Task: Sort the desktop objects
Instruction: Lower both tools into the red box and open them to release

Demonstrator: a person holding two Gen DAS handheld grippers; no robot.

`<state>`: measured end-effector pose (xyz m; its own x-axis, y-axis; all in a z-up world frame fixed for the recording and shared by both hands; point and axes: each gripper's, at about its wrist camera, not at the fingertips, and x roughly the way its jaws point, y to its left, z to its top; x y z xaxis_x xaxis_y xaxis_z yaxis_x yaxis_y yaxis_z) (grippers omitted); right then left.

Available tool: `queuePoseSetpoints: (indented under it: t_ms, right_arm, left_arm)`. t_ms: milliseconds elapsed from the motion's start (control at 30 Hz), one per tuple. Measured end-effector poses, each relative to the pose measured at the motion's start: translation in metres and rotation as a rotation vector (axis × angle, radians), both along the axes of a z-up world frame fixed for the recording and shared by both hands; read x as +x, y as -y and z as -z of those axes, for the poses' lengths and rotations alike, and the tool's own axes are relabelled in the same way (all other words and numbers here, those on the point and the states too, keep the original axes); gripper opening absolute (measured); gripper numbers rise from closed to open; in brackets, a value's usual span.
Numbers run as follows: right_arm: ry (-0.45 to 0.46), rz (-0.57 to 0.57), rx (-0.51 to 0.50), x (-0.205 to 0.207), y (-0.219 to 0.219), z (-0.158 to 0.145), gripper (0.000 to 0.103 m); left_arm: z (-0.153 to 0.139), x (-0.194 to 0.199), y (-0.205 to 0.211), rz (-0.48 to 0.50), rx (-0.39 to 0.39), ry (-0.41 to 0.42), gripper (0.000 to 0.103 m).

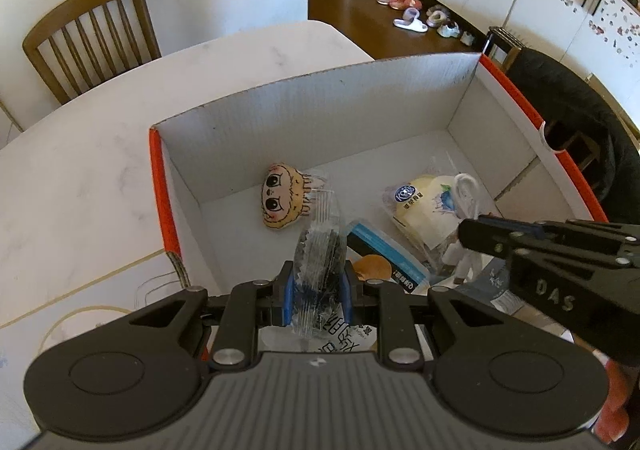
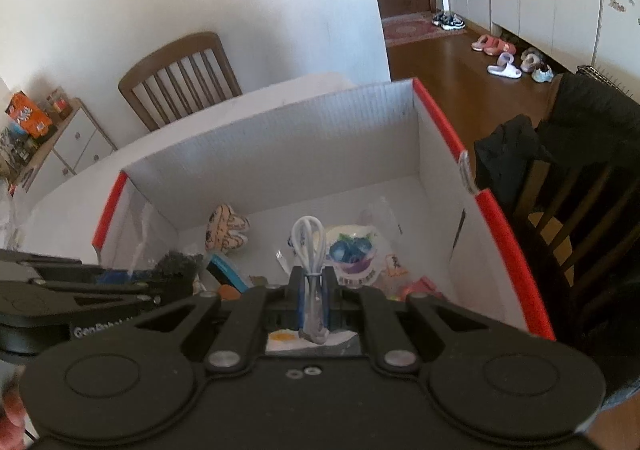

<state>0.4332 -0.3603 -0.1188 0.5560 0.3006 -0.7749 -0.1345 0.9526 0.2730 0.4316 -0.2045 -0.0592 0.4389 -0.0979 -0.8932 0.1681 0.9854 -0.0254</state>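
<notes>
A white surface (image 1: pixel 100 98) holds a big box (image 1: pixel 320 98) with orange edges. A brown chair (image 1: pixel 92 34) stands behind the surface.

In the box lie a yellow snack bag (image 1: pixel 428 210) with blue fruit on it, a blue packet (image 1: pixel 384 254) and a small doll face (image 1: pixel 280 196).

The left gripper (image 1: pixel 318 286) hangs over the near side of the box. Its 2 fingers (image 1: pixel 286 290) are almost closed, and they squeeze a clear bag (image 1: pixel 320 250) with dark stuff inside.

The right gripper (image 2: pixel 312 296) is beside it, also over the box. Its 2 fingers (image 2: pixel 298 298) are pressed tight on a looped white cable (image 2: pixel 308 246).
</notes>
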Motion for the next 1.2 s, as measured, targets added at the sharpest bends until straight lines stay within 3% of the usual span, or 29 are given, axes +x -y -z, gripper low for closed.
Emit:
queuePoseSetpoints:
  t_ms: [533, 667, 767, 833, 1200]
  right_arm:
    - [-0.047, -0.025, -0.022, 0.001, -0.002, 0.012, 0.01]
    - [-0.046, -0.019, -0.006, -0.003, 0.003, 0.011, 0.017]
    - [-0.045, -0.019, 0.006, -0.005, 0.007, 0.008, 0.02]
    - [-0.044, -0.017, 0.013, -0.007, 0.01, 0.005, 0.022]
    - [0.019, -0.06, 0.017, -0.026, 0.017, -0.019, 0.051]
  left_arm:
    - [0.005, -0.001, 0.001, 0.032, -0.013, -0.042, 0.022]
    - [0.004, -0.004, 0.0, 0.032, -0.012, -0.028, 0.025]
    - [0.002, -0.007, 0.0, 0.035, -0.014, -0.017, 0.032]
    - [-0.001, -0.009, 0.0, 0.038, -0.015, -0.003, 0.07]
    - [-0.029, -0.033, -0.016, 0.006, -0.08, 0.094, 0.073]
